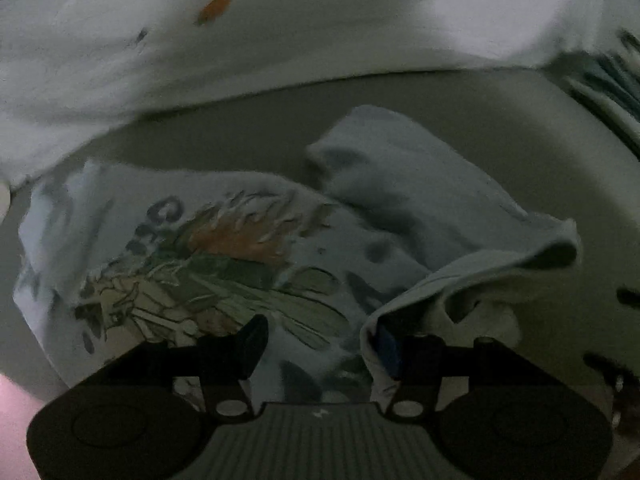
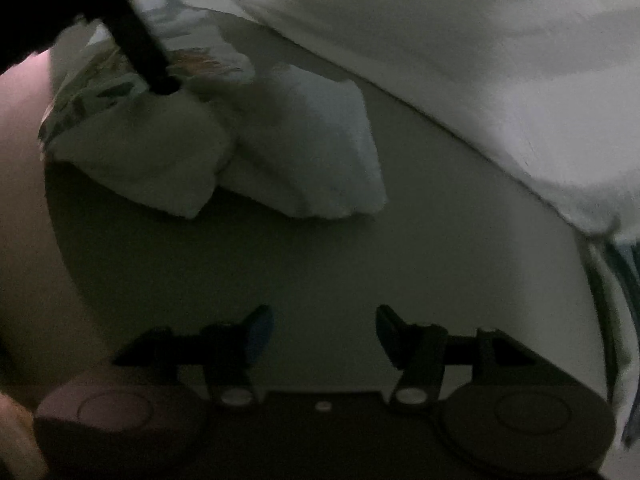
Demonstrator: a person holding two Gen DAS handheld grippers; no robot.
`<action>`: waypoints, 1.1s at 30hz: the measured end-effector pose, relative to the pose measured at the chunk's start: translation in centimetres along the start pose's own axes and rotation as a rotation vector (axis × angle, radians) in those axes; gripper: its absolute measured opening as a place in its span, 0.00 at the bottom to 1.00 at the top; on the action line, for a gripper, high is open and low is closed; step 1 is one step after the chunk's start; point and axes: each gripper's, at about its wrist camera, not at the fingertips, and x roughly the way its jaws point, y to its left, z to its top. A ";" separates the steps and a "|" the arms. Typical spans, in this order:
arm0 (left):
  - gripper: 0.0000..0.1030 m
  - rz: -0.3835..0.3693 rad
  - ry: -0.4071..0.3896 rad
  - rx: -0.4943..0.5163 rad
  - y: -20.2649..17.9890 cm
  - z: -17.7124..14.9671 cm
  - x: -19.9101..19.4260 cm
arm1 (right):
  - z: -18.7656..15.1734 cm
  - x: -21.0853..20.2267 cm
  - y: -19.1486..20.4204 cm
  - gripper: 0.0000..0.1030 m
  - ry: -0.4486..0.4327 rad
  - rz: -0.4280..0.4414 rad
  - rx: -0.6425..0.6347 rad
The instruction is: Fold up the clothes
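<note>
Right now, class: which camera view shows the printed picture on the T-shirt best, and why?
The left wrist view. There the printed picture faces the camera, spread across the T-shirt just beyond the left gripper. The right wrist view catches only a blurred strip of it, partly behind a dark finger.

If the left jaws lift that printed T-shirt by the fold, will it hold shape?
Probably not. The printed T-shirt lies crumpled, and its raised fold already sags, so it looks floppy. It seems light; the thin cloth will likely drape and unfold. It may drag on the table rather than slide cleanly.
</note>
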 end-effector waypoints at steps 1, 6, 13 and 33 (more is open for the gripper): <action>0.58 0.003 0.008 -0.033 0.8 0.6 0.5 | 0.4 0.3 0.2 0.57 -0.015 -0.005 -0.029; 0.62 -0.013 0.023 -0.060 1.4 1.0 0.7 | 3.5 1.2 -0.1 0.57 -0.143 -0.038 -0.149; 0.66 -0.035 0.038 -0.045 1.8 0.6 0.8 | 7.7 4.2 -3.4 0.58 -0.187 0.191 -0.153; 0.73 0.055 -0.111 0.077 -3.6 -1.5 -10.5 | 12.6 7.2 -6.6 0.08 -0.215 0.465 0.064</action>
